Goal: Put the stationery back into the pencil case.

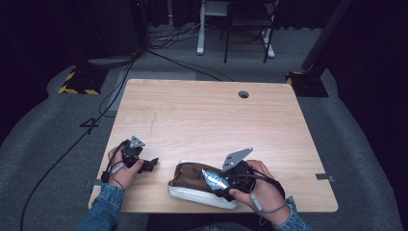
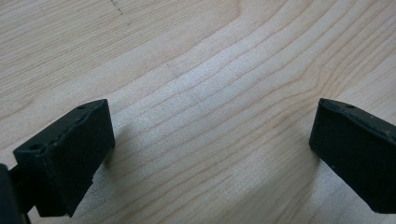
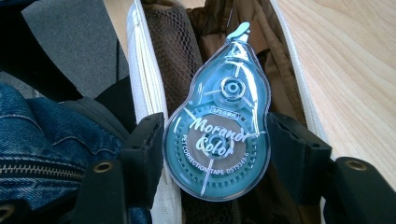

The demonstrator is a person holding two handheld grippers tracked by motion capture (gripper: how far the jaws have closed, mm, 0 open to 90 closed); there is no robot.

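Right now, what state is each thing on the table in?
Correction tape dispenser: clamped in the right claw, held above the open case.
Pencil case: unzipped, lying open at the table's near edge.
Left claw: open, holding nothing, over bare wood.
Table: bare beyond the case.

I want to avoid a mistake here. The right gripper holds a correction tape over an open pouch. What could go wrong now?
1. The right gripper pinches the correction tape only by its smooth rounded sides, so it may slip or twist out.
2. The pouch lies at the near table edge; a push could slide it off.
3. The left gripper rests open on bare wood and does not steady the pouch.
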